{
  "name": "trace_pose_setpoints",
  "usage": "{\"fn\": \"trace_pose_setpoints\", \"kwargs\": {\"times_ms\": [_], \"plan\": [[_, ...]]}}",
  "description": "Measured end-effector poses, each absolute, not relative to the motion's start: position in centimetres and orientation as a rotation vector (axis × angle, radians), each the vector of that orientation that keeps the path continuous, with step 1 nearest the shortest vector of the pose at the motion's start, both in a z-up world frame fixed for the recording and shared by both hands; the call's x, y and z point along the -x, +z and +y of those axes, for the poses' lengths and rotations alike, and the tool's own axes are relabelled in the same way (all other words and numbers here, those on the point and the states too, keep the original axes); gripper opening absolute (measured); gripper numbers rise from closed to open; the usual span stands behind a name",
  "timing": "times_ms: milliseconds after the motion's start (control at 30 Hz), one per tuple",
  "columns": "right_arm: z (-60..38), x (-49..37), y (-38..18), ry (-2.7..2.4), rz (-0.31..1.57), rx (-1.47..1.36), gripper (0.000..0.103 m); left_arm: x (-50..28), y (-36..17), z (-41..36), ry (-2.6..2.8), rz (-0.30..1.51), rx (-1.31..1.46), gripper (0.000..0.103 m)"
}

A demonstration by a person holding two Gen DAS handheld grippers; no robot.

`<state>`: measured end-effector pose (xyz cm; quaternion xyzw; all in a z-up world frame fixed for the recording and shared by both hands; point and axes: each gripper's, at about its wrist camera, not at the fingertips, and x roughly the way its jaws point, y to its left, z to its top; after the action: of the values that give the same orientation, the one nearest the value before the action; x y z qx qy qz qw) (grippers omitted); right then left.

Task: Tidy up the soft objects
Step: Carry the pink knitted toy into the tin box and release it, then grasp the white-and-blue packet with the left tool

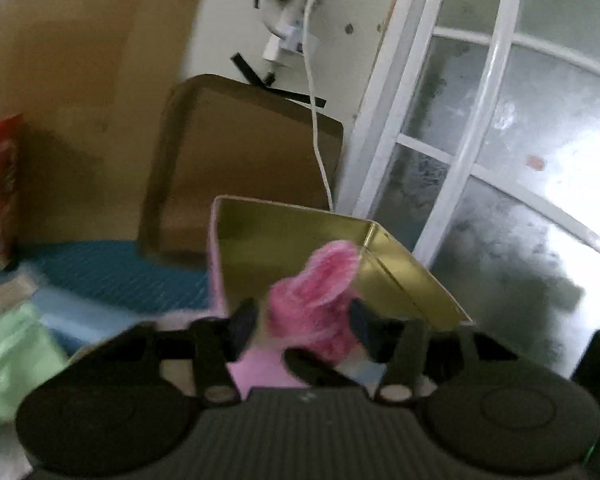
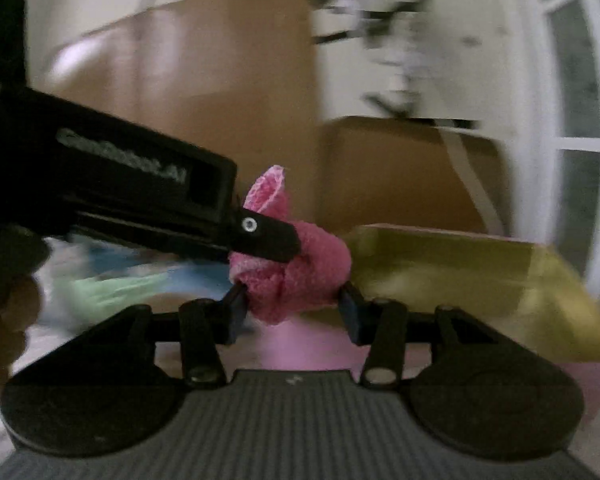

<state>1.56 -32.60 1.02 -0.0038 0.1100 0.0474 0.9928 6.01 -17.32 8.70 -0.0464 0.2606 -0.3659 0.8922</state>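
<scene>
Both the left claw point(image 1: 304, 322) and right claw point(image 2: 292, 308) pinch the rolled pink cloth point(image 2: 300, 272) together, keeping it bundled for the gold-lined box point(image 1: 300, 236) just beyond.

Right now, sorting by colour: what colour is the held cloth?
Pink cloth, clearest in the right wrist view.

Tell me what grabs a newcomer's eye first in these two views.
The bright pink fuzzy cloth, bunched into a roll, sits at the centre of both views, gripped by the left gripper and the right gripper at once. Just behind it stands an open gold tin, tilted, in front of brown cardboard boxes.
</scene>
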Motion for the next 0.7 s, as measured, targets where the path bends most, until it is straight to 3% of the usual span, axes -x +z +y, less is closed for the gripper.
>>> {"fn": "trace_pose_setpoints", "kwargs": {"times_ms": [33,67,167,300,367,533,700], "plan": [[-33.8,-2.9,0.6,0.036,0.241,0.015,0.068,-6.7,8.7,-19.1,-0.726,0.536,0.075,0.067],[-34.9,-4.4,0.1,-0.037,0.279,0.028,0.072,-6.9,8.6,-20.1,-0.685,0.533,0.056,0.065],[-37.9,-4.3,-0.9,-0.132,0.292,-0.030,0.072,-6.1,7.9,-19.8,-0.681,0.555,0.068,0.063],[-38.6,-1.5,-1.2,-0.100,0.233,-0.132,0.071,-1.7,6.3,-13.6,-0.645,0.495,0.085,0.068],[-37.5,-0.7,-1.0,-0.051,0.212,-0.138,0.064,0.1,4.7,-9.4,-0.591,0.531,0.113,0.068],[-32.1,-1.4,0.0,0.221,0.269,-0.151,0.032,2.2,1.8,-1.1,-0.366,0.623,0.145,0.067],[-23.5,-2.7,0.3,0.500,0.363,-0.060,0.032,3.7,0.9,5.6,-0.226,0.602,0.263,0.067]]}}
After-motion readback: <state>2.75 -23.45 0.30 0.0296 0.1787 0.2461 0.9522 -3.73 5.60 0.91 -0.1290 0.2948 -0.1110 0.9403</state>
